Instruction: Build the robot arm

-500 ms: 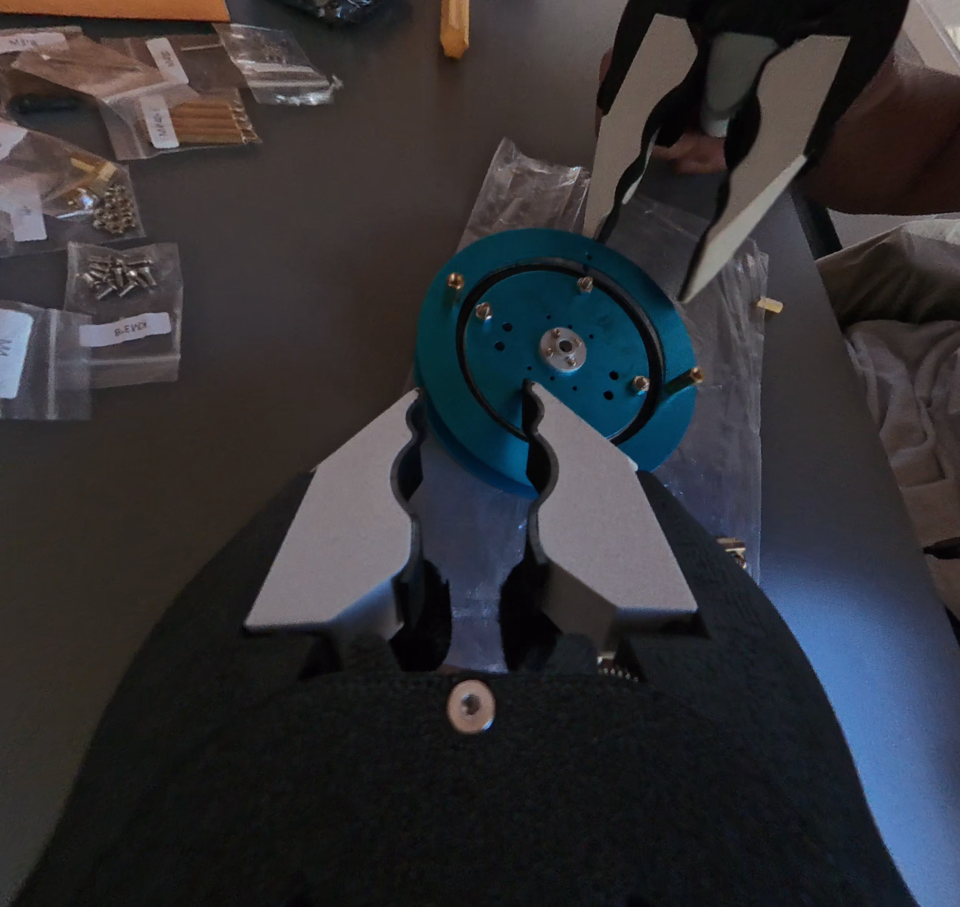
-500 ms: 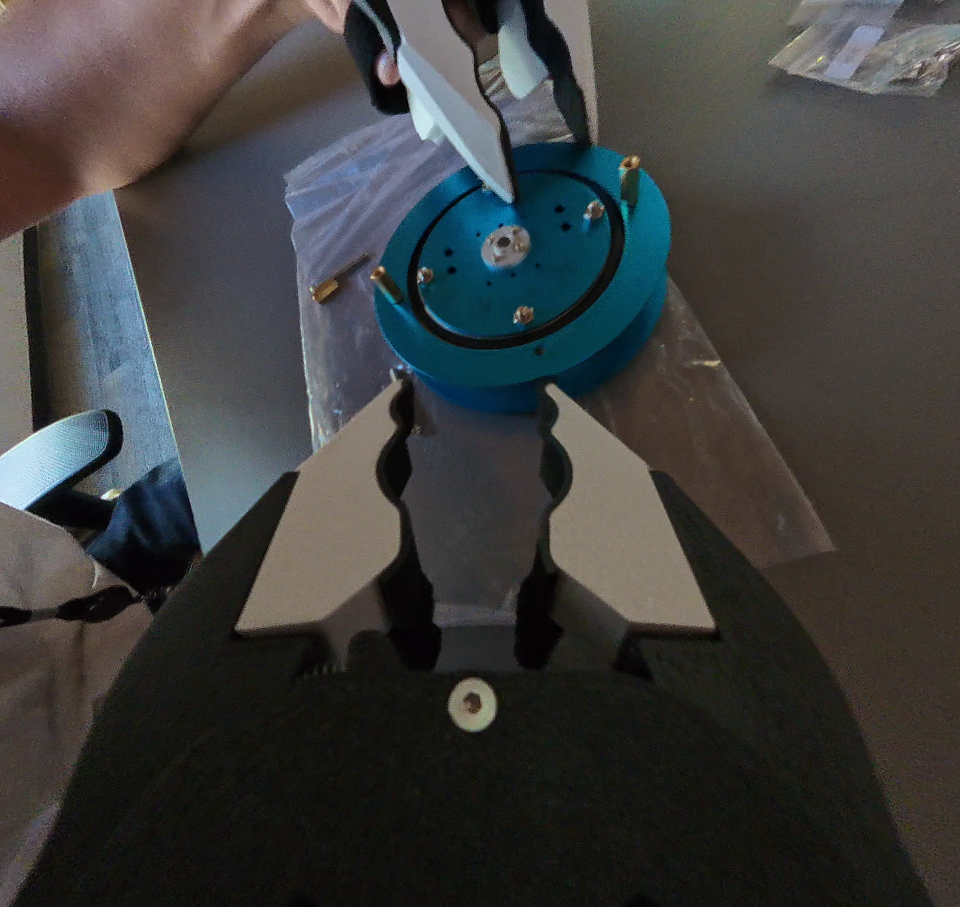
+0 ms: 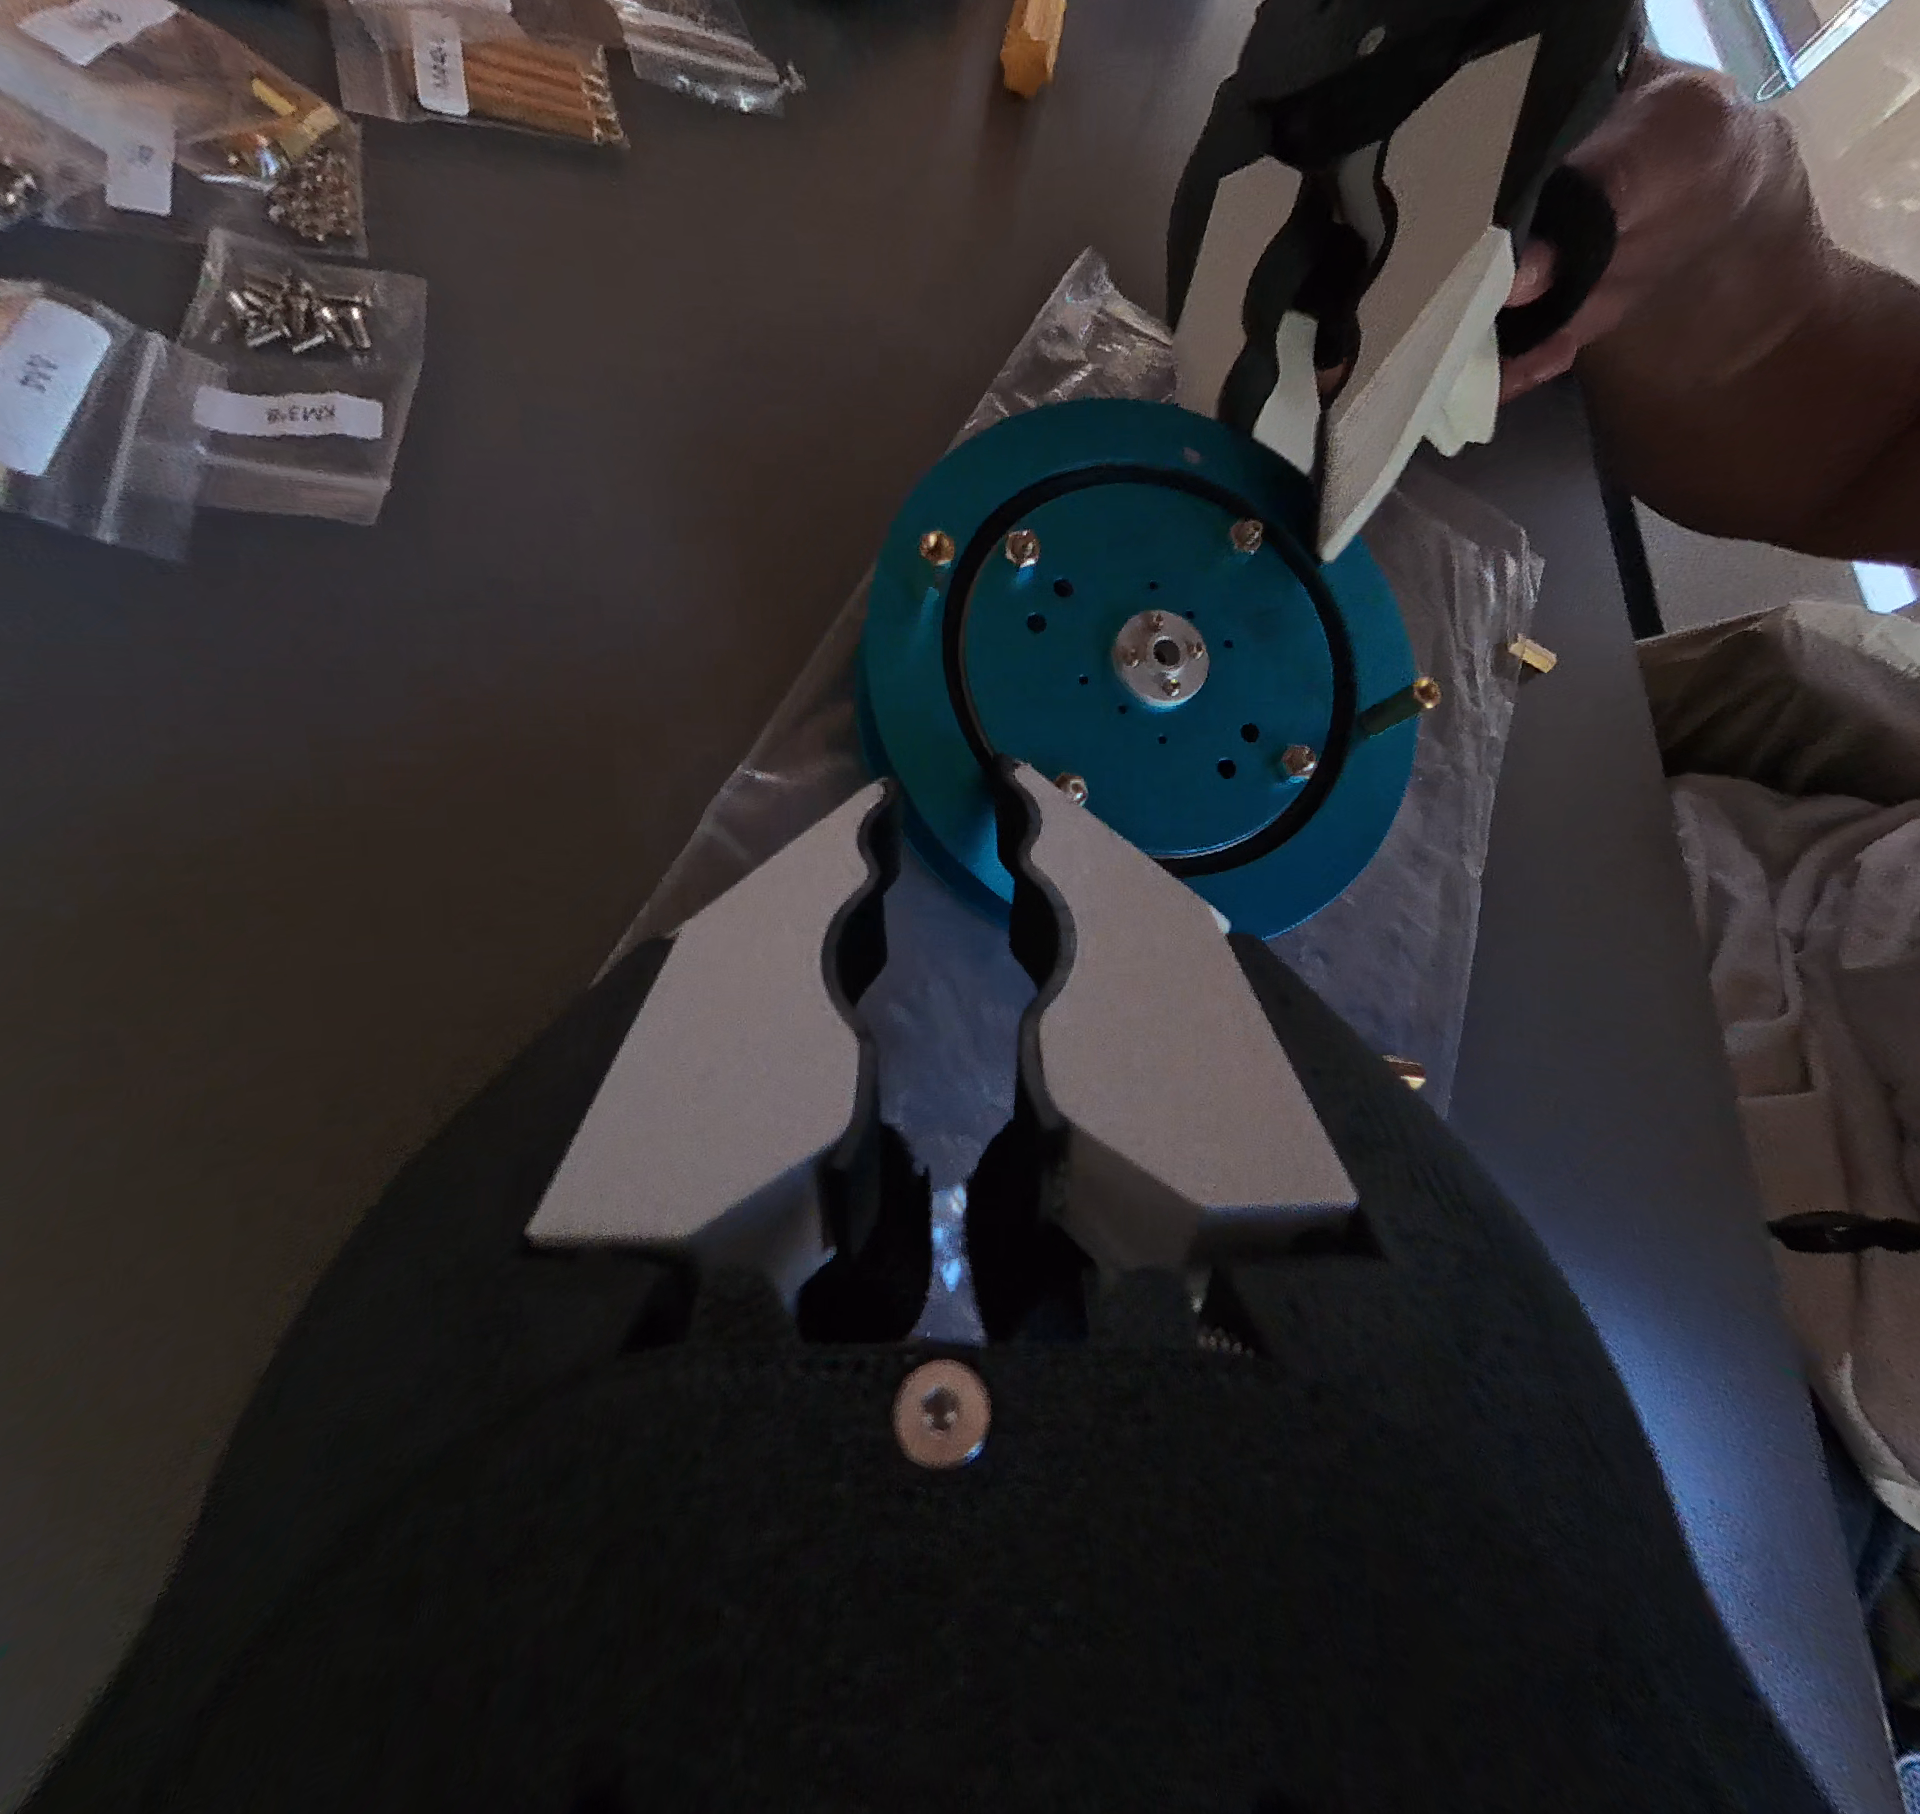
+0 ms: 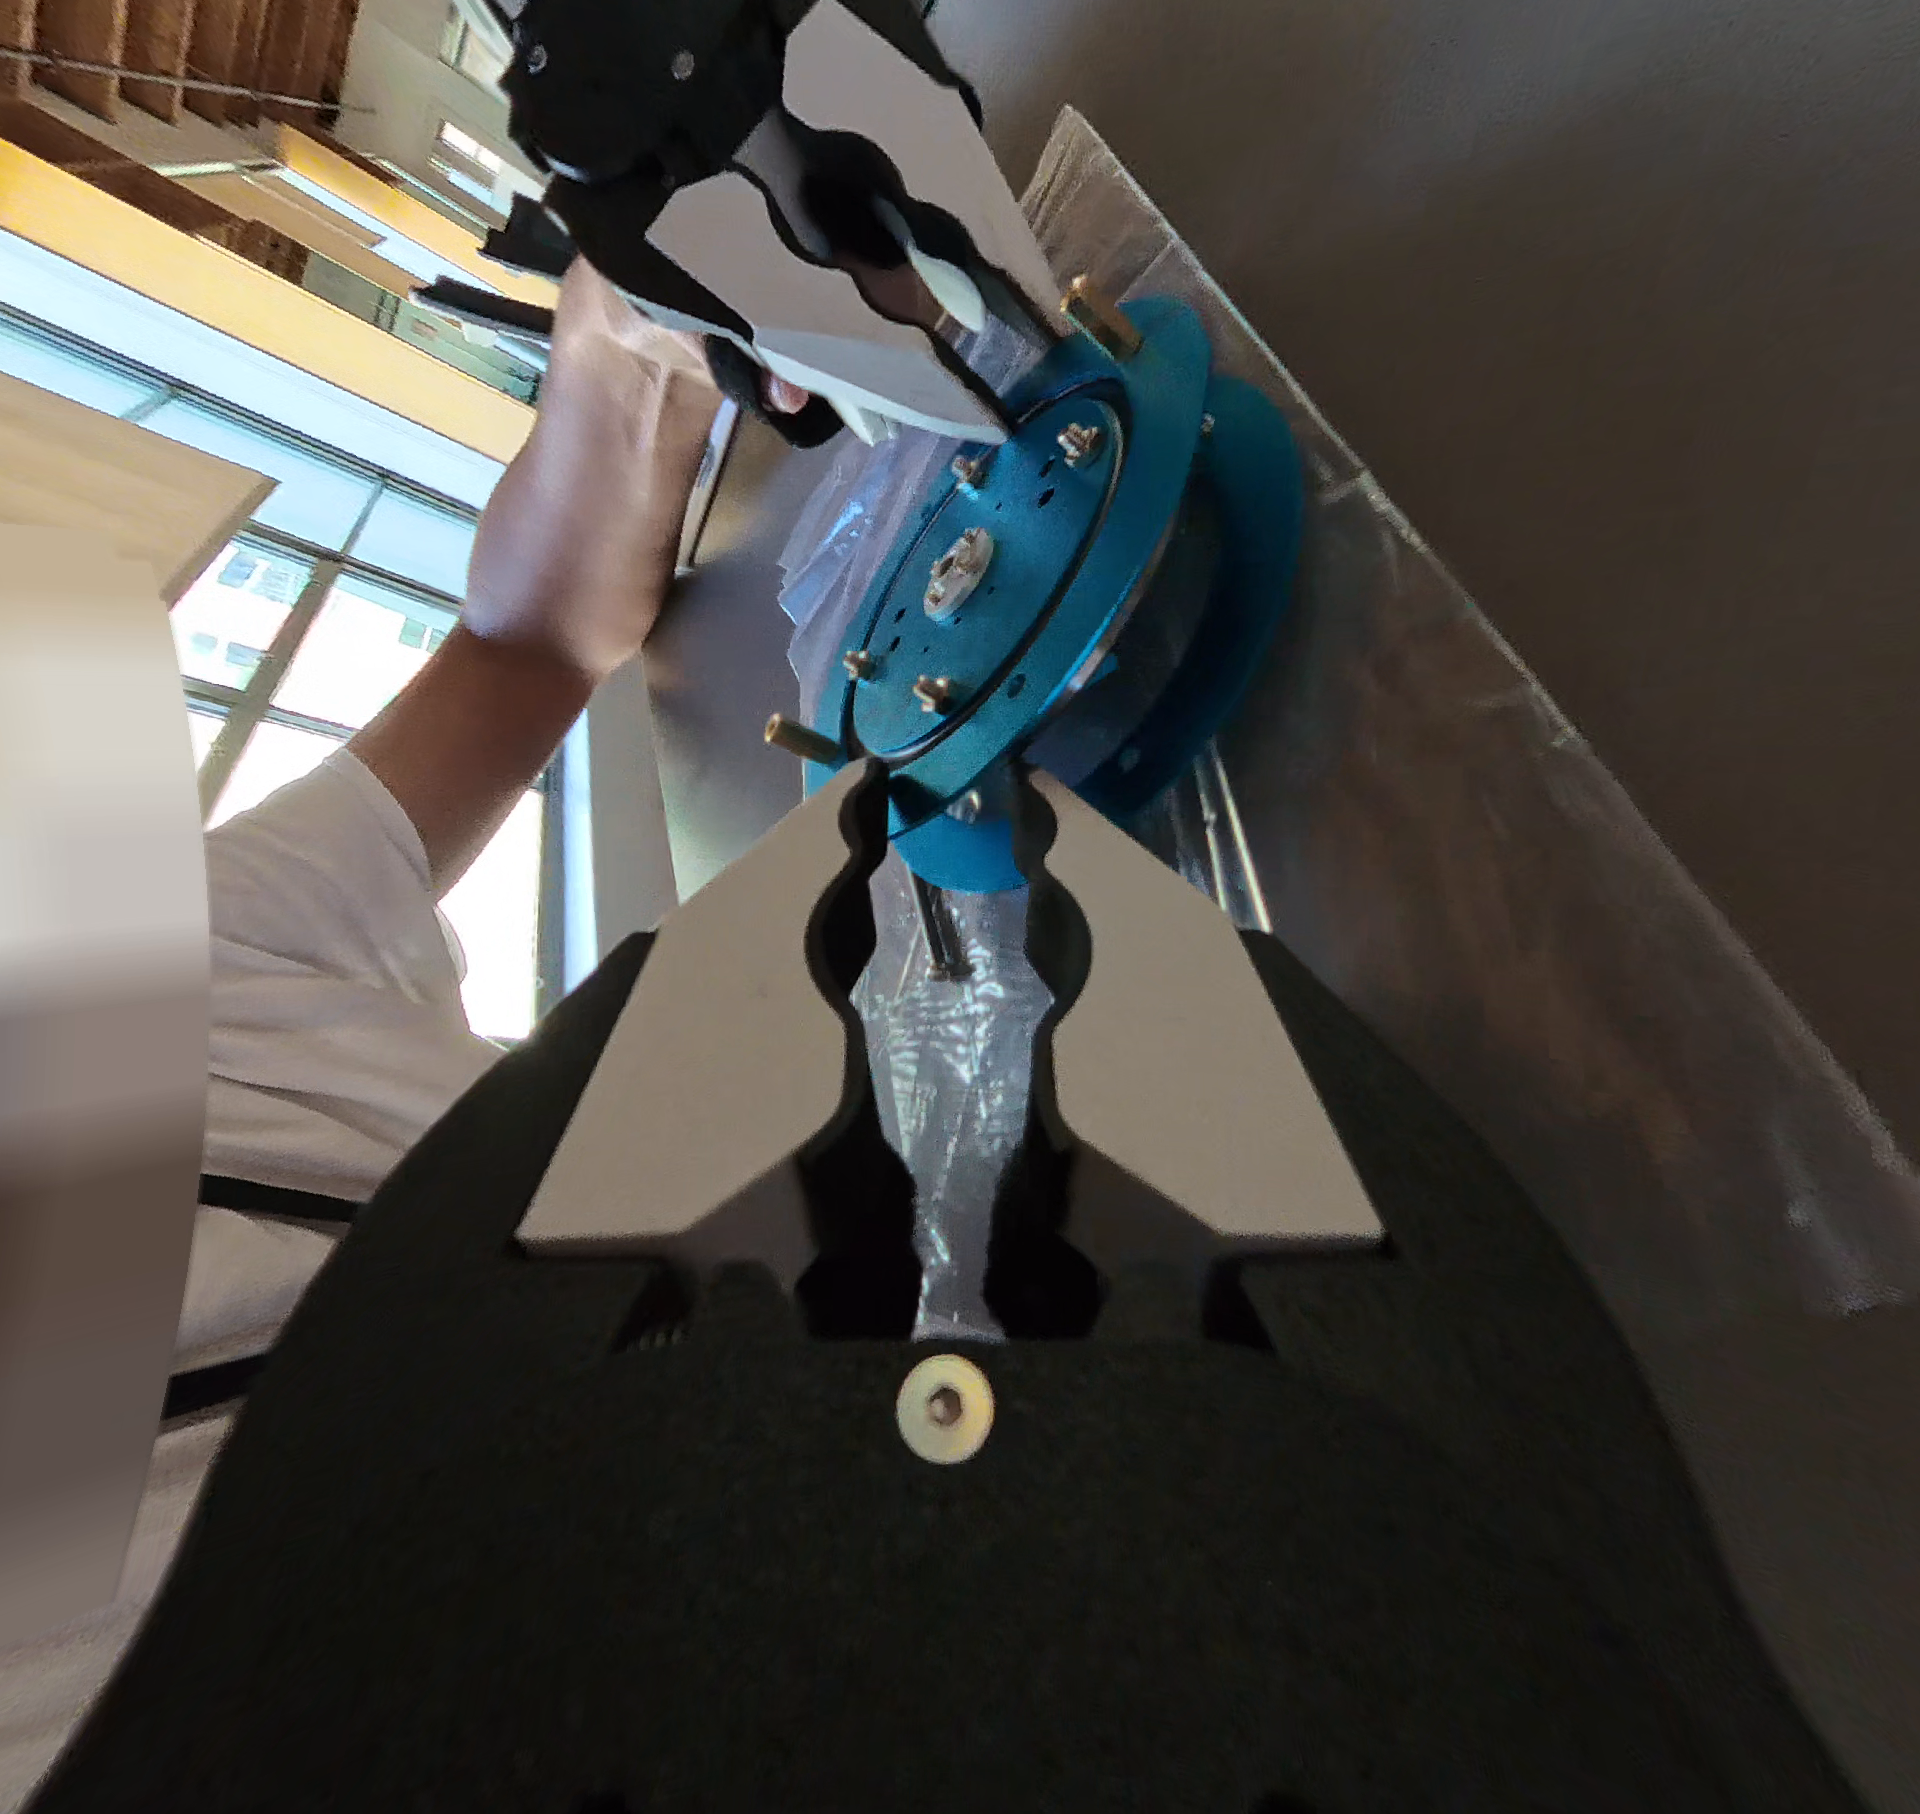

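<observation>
Both grippers, left [image 3: 940, 793] and right [image 4: 951, 793], seemingly straddle the round blue metal wheel's [image 3: 1132, 673] rim, jaws apart, near the table's [image 3: 623, 621] right edge.

From the left gripper [image 3: 940, 793] we look steeply down, close over the bench [image 3: 623, 621]. From the right gripper [image 4: 956, 788] we look low and rolled sideways. We see the blue disc assembly [image 3: 1143, 663] in both views.
</observation>
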Available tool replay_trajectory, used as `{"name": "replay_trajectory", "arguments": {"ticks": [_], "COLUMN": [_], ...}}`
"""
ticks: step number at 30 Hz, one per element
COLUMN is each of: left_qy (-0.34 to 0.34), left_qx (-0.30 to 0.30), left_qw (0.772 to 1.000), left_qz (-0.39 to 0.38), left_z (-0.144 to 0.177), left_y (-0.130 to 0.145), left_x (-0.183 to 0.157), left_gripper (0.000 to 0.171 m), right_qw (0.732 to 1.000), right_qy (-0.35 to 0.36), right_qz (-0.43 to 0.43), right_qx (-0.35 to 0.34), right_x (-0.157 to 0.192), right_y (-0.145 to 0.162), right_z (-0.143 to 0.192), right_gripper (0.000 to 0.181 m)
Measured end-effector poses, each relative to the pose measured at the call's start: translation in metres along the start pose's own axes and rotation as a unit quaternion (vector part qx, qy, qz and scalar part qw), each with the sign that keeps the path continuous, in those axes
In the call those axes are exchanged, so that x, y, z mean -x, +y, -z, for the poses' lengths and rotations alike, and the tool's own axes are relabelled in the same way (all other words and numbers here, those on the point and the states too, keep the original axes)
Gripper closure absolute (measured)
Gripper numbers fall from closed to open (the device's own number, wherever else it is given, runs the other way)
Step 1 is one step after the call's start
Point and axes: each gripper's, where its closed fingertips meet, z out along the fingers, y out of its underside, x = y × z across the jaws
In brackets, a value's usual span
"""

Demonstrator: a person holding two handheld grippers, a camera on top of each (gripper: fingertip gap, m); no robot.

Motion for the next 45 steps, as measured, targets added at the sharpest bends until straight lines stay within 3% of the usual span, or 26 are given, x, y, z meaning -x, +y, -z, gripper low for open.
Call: {"name": "replay_trajectory", "arguments": {"ticks": [4, 13, 22, 27, 33, 37, 45], "left_qy": [-0.004, 0.005, -0.073, -0.069, -0.063, -0.064, -0.07], "left_qx": [-0.008, 0.011, -0.023, -0.037, -0.036, -0.036, -0.036], "left_qw": [1.0, 1.0, 0.997, 0.997, 0.997, 0.997, 0.997], "left_qz": [0.011, 0.002, -0.027, -0.027, -0.013, -0.014, -0.007], "left_z": [0.007, 0.021, 0.026, 0.023, 0.027, 0.03, 0.032], "left_y": [0.001, 0.015, 0.005, 0.008, 0.011, 0.013, 0.016], "left_x": [-0.004, -0.02, 0.003, -0.001, -0.005, -0.007, -0.005], "left_gripper": [0.153, 0.155, 0.155, 0.155, 0.155, 0.155, 0.157], "right_qw": [0.998, 0.995, 0.993, 0.995, 0.996, 0.996, 0.999], "right_qy": [0.039, 0.034, 0.099, 0.057, 0.067, 0.075, 0.033], "right_qz": [-0.004, 0.007, 0.068, 0.072, 0.056, 0.023, 0.03], "right_qx": [0.042, 0.097, 0.018, 0.028, -0.002, -0.048, 0.001], "right_x": [-0.02, -0.037, -0.024, -0.004, -0.013, -0.025, -0.007], "right_y": [-0.005, -0.037, -0.006, 0.015, 0.002, -0.012, 0.004], "right_z": [-0.002, -0.003, 0.021, 0.003, 0.016, 0.023, 0.005], "right_gripper": [0.161, 0.168, 0.164, 0.174, 0.178, 0.166, 0.173]}}
